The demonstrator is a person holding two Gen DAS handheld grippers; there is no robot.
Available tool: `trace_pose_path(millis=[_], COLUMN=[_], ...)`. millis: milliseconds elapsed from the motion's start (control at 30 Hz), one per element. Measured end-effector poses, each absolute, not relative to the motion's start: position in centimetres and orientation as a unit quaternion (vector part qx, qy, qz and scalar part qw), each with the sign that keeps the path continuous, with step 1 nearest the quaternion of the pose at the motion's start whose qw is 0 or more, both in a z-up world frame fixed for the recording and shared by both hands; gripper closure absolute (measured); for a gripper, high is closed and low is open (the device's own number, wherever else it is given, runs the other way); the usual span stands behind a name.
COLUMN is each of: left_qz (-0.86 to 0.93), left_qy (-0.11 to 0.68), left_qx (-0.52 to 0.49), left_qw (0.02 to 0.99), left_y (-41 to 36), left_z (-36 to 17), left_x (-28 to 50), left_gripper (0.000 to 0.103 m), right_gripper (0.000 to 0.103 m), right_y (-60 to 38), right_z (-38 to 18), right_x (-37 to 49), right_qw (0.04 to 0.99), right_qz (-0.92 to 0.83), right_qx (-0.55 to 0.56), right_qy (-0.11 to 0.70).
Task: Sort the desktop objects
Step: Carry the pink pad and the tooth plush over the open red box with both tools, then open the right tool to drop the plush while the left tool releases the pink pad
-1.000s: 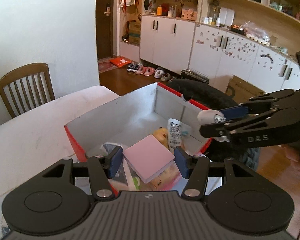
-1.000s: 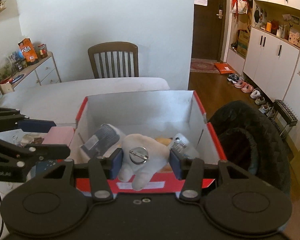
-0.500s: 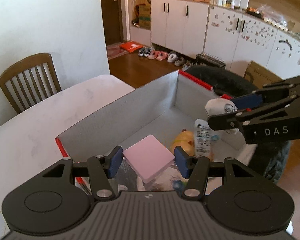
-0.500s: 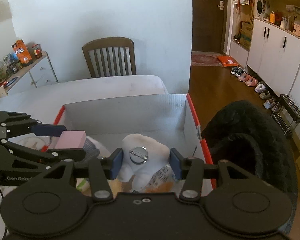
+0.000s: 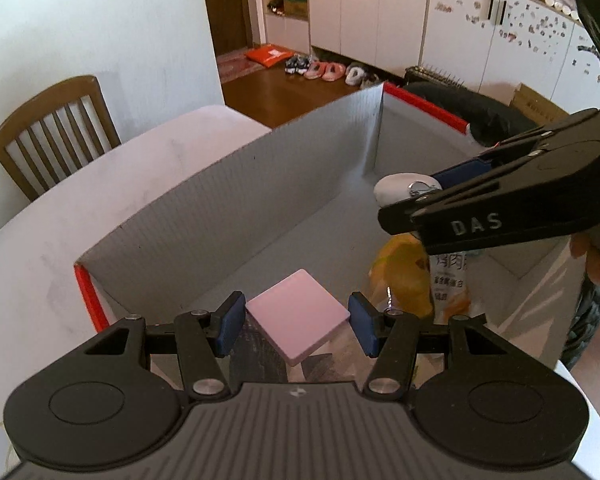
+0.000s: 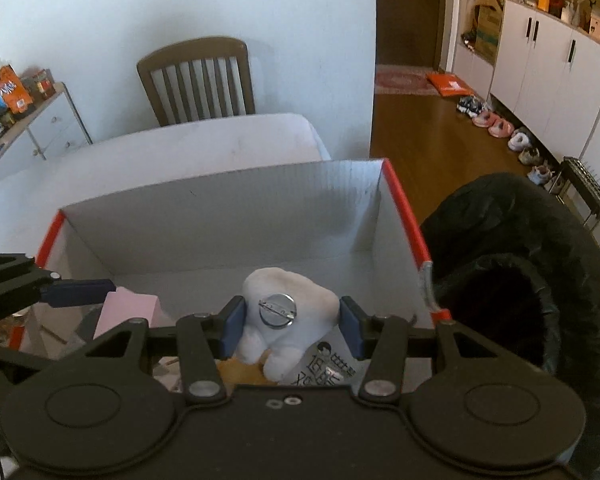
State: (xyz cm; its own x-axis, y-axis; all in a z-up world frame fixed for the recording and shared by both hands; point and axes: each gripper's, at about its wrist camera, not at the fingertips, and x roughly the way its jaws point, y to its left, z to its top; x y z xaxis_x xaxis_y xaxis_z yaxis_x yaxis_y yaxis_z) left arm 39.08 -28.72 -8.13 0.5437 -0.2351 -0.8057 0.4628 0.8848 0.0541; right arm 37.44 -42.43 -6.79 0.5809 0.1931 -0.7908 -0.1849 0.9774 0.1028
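snack packet (image 5: 448, 280) half hidden by right gripper (image 5: 412, 200)

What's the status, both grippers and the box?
Left gripper shut on pink pad. Right gripper shut on white plush. Both over box; nothing blocking.

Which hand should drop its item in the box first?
Left, probably. Its gripper holds the pink pad low over bare box floor; the right gripper holds the white plush above packets.
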Motion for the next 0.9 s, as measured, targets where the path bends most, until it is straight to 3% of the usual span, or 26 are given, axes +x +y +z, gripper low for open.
trace_pose_path(millis=[733, 900], left_qz=[-0.208, -0.201], left_qy=[0.489, 0.485], left_qx=[0.107, 0.093], left_qw=[0.84, 0.846], left_y=[-28.9, -28.3], left_z=[-9.4, -9.1], left_x=[40.7, 40.3], left_gripper=[0.047, 0.047], right_gripper=[0.051, 0.038], right_y=[-40.6, -40.9], right_z=[-9.1, -8.6], right_x=[38.9, 38.7], right_qw=[0.871, 0.872], right_qz=[0.113, 0.114], right_qx=[-0.046, -0.04], right_qy=[0.476, 0.474])
